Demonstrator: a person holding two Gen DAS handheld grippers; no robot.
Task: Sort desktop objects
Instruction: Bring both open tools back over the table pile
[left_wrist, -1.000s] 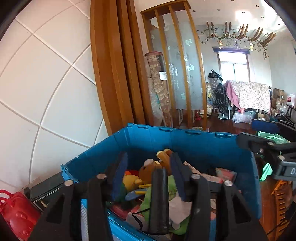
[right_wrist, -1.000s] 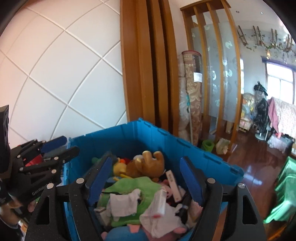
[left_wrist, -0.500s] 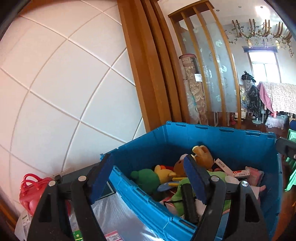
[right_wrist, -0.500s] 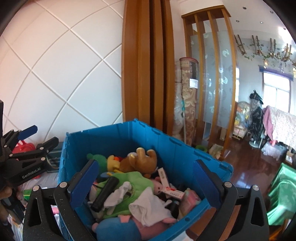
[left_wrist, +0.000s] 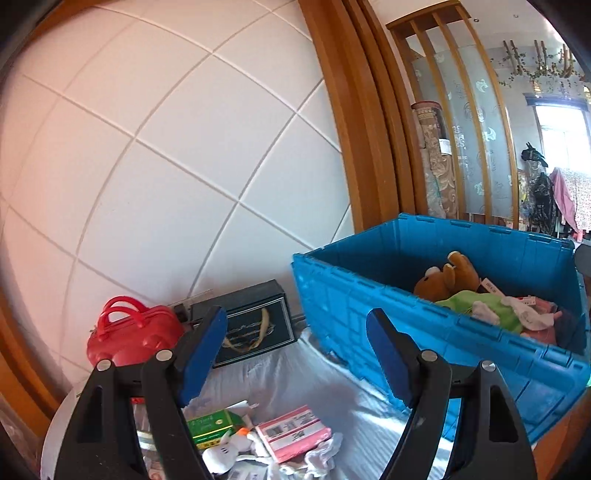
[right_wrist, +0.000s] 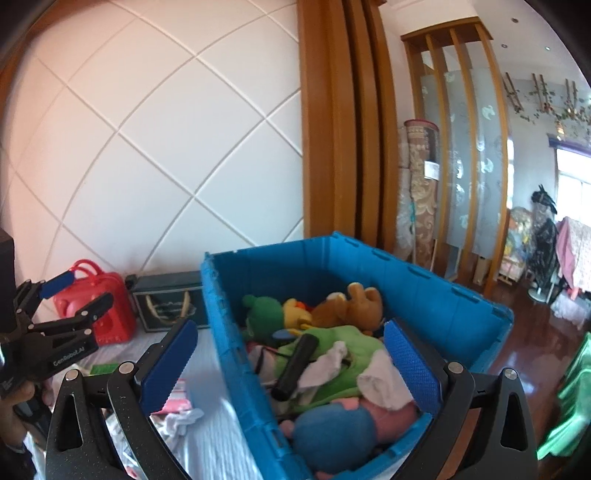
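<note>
A blue crate (left_wrist: 424, 332) stands on the table, full of plush toys and cloths; it also shows in the right wrist view (right_wrist: 236, 354). A black cylinder (right_wrist: 295, 367) lies in it on a green plush (right_wrist: 332, 343). My left gripper (left_wrist: 295, 354) is open and empty, over the table left of the crate; it shows at the left edge of the right wrist view (right_wrist: 74, 291). Below it lie a pink packet (left_wrist: 293, 437), a green box (left_wrist: 210, 428) and a white plush (left_wrist: 221, 452). My right gripper (right_wrist: 288, 365) is open and empty over the crate's near left wall.
A red handbag (left_wrist: 133, 336) and a dark framed box (left_wrist: 255, 328) stand against the white tiled wall. A grey cloth (left_wrist: 325, 373) covers the table. A wooden pillar (right_wrist: 332, 129) rises behind the crate. Floor lies to the right.
My left gripper opened, dropped the black cylinder into the crate, then swung left out of the crate to over the table. My right gripper opened wider and drew back slightly.
</note>
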